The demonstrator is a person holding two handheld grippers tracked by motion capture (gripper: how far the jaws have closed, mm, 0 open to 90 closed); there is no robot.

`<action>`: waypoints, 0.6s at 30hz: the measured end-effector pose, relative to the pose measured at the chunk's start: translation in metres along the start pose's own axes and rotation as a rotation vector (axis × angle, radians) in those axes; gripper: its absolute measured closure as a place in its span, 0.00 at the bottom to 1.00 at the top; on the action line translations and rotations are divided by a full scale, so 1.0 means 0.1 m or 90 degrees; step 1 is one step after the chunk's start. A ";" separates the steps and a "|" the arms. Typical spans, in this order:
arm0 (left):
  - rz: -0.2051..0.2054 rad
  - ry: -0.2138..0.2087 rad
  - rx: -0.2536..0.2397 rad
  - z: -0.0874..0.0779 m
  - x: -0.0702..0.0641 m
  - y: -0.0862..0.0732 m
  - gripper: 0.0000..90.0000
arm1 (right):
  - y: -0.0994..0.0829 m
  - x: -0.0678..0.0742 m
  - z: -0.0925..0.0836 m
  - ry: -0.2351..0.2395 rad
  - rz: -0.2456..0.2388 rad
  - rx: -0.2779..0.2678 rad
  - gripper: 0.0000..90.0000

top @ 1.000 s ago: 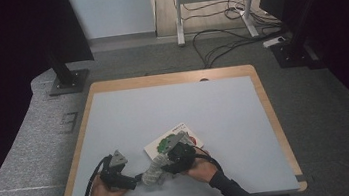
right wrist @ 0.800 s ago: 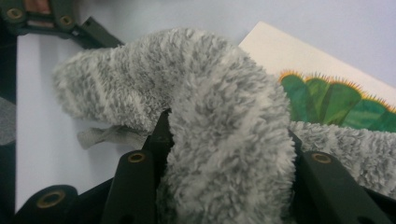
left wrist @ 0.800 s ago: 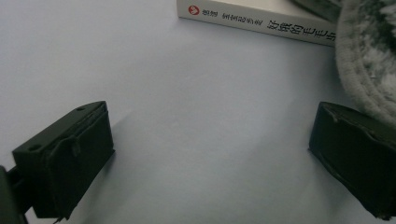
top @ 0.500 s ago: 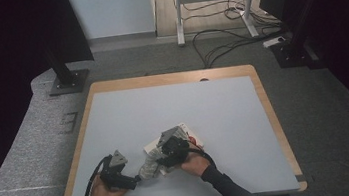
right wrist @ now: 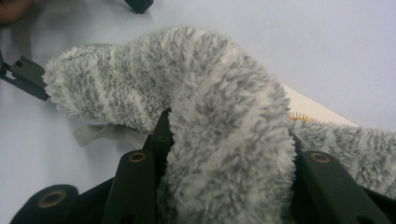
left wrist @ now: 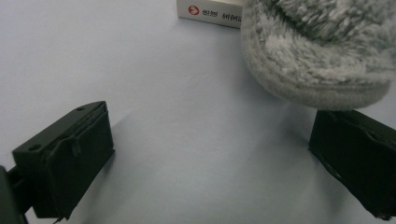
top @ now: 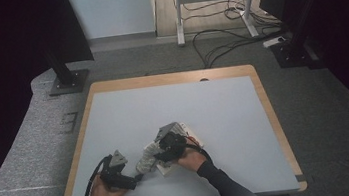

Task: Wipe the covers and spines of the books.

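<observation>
Grey fuzzy sock [right wrist: 224, 140] sits clenched in right gripper [right wrist: 224, 186] fingers (left gripper [left wrist: 205, 154] fingers released).

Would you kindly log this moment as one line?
right hand-held gripper: shut on fluffy grey sock | left hand-held gripper: open, beside sock toe | box: on table

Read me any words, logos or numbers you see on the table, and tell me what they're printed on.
White box, side panel in the left gripper view: a round red logo, then a line of small dark print, both too blurred to read.
Fuzzy grey sock: no text.
Table: no text.
</observation>
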State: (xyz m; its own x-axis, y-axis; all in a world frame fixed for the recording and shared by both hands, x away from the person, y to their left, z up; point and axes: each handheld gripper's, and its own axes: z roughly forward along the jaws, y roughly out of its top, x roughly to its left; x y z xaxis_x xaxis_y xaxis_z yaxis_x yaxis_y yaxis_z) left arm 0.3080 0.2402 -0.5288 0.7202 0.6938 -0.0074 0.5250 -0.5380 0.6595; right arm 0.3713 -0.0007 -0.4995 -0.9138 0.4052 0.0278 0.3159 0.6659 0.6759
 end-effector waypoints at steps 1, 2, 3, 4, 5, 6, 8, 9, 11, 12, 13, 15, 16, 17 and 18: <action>0.000 0.000 0.000 0.00 0.00 0.00 0.00 | 0.00 0.00 0.00 -0.001 0.001 -0.002 0.62; 0.000 0.000 0.000 0.00 0.00 0.00 0.00 | -0.01 -0.01 -0.01 -0.002 0.002 -0.001 0.62; 0.001 0.000 0.000 0.00 0.00 0.00 0.00 | -0.01 -0.02 -0.01 -0.004 0.002 -0.001 0.62; 0.001 0.000 0.000 0.00 0.00 0.00 0.00 | -0.02 -0.04 -0.01 -0.007 0.003 -0.001 0.62; 0.000 0.000 0.000 0.00 0.00 0.00 0.00 | -0.03 -0.05 -0.02 -0.011 0.006 0.000 0.62; 0.000 0.000 0.000 0.00 0.00 0.00 0.00 | -0.03 -0.07 -0.03 -0.014 0.008 0.000 0.62; 0.001 0.000 0.001 0.00 0.00 0.00 0.00 | -0.06 -0.11 -0.05 -0.018 0.016 -0.002 0.62; 0.001 0.000 0.001 0.00 0.00 0.00 0.00 | -0.08 -0.13 -0.06 -0.020 0.020 -0.003 0.62; 0.001 0.000 0.001 0.00 0.00 0.00 0.00 | -0.10 -0.17 -0.08 -0.024 0.025 -0.005 0.62; 0.001 0.000 0.001 0.00 0.00 0.00 0.00 | -0.11 -0.19 -0.09 -0.027 0.028 -0.004 0.62; 0.001 0.000 0.001 0.00 0.00 0.00 0.00 | -0.13 -0.21 -0.10 -0.029 0.029 -0.004 0.62; 0.001 0.000 0.001 0.00 0.00 0.00 0.00 | -0.15 -0.24 -0.13 -0.035 0.037 -0.003 0.62; 0.001 0.000 0.001 0.00 0.00 0.00 0.00 | -0.17 -0.26 -0.14 -0.038 0.039 -0.004 0.62; 0.001 0.000 0.001 0.00 0.00 0.00 0.00 | -0.18 -0.28 -0.15 -0.041 0.043 -0.005 0.62; 0.001 0.000 0.001 0.00 0.00 0.00 0.00 | -0.20 -0.30 -0.16 -0.043 0.046 -0.003 0.62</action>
State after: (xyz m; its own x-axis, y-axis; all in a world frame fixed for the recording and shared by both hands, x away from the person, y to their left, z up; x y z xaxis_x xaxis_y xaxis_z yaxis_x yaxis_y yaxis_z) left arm 0.3081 0.2403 -0.5288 0.7208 0.6931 -0.0063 0.5247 -0.5395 0.6585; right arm 0.3886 -0.0364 -0.5017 -0.8693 0.4935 0.0280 0.3794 0.6299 0.6777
